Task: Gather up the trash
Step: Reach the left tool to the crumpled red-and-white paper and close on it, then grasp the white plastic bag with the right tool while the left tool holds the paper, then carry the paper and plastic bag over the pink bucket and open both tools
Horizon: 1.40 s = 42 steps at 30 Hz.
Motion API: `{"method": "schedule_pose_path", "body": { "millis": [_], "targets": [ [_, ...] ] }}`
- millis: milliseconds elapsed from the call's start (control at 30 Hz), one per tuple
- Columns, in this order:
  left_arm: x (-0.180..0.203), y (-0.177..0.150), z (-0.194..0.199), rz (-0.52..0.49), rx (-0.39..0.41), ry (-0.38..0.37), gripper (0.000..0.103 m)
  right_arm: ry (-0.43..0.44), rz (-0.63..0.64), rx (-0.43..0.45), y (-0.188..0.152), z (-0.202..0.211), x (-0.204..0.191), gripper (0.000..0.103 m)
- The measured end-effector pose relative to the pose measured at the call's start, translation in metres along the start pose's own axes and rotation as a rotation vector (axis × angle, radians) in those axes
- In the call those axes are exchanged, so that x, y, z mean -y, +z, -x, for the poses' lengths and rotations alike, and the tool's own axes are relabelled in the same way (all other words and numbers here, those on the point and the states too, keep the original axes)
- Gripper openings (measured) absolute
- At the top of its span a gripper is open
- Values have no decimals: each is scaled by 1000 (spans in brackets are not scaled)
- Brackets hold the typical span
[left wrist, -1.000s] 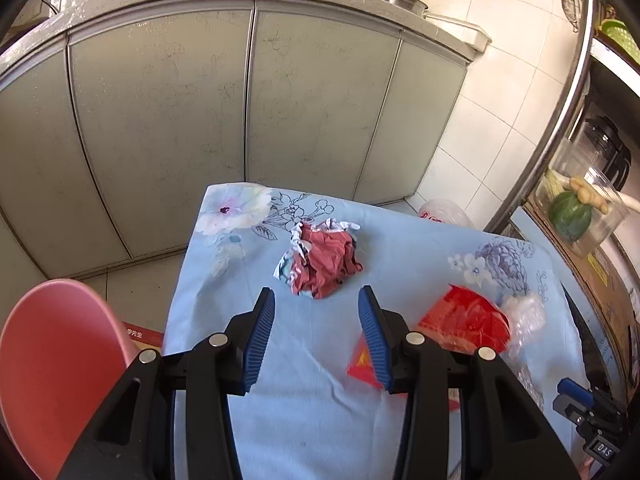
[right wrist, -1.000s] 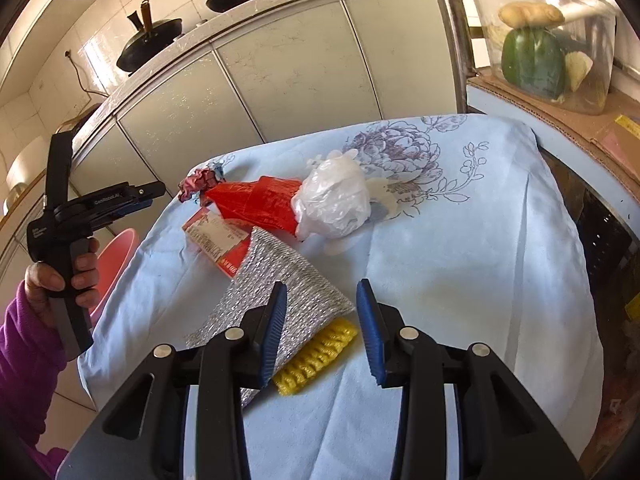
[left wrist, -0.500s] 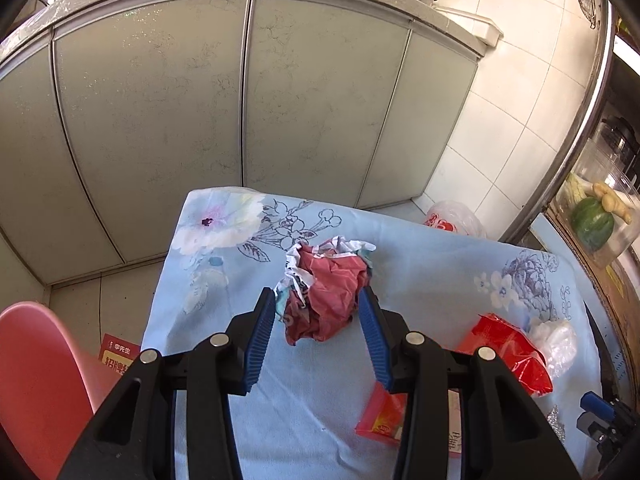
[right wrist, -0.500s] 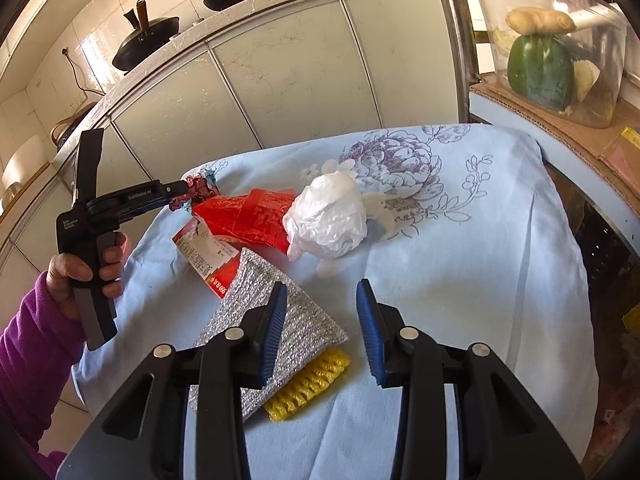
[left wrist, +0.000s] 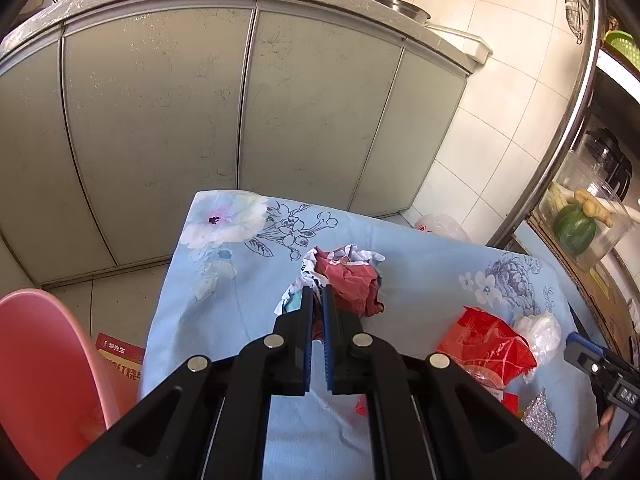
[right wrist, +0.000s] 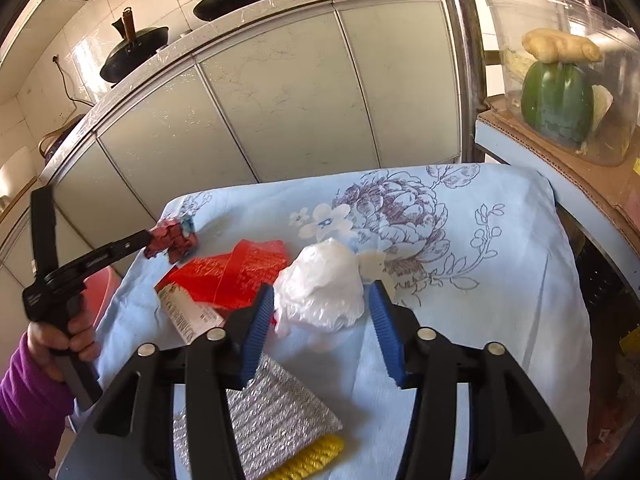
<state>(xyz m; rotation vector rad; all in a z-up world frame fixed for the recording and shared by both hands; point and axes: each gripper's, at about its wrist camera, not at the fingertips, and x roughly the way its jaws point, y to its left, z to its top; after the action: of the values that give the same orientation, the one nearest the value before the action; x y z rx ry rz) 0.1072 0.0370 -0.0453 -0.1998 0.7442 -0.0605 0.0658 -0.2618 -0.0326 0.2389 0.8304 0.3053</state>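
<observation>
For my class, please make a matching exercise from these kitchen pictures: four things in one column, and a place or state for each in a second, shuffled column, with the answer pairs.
Things
1. crumpled dark-red paper
2. white plastic bag
3. green pepper
4. silver scouring pad

Places or states
A. inside a clear plastic tub
B. pinched in the left claw
C. lying flat, under the right claw's body
D. between the open fingers of the right claw

Pairs: 1-B, 2-D, 3-A, 4-C

the left gripper has just clamped its jaws nearly together, pointing toward twelve o'clock, while the right gripper has just spread wider.
</observation>
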Motion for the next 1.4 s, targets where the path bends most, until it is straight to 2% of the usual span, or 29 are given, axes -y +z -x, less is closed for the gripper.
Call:
{"method": "schedule_pose_path", "body": {
  "millis": [367, 400, 467, 567, 1067, 1400],
  "targets": [
    [1, -6, 38, 29, 43, -73, 4, -33, -18, -51, 2, -27, 4, 50],
    [1, -7, 41, 32, 44, -77, 4, -28, -18, -47, 0, -26, 4, 40],
    [0, -10, 45, 35, 45, -80, 4, -11, -21, -55, -1, -25, 4, 28],
    [1, -15, 52, 38, 45, -80, 4, -12, -20, -47, -4, -20, 2, 21],
    [3, -28, 111, 37, 113, -84, 4, -37, -65, 89, -16, 52, 0, 20],
    [-17, -46, 152, 77, 151, -75, 4, 16, 2, 124, -19, 80, -43, 20]
  ]
}}
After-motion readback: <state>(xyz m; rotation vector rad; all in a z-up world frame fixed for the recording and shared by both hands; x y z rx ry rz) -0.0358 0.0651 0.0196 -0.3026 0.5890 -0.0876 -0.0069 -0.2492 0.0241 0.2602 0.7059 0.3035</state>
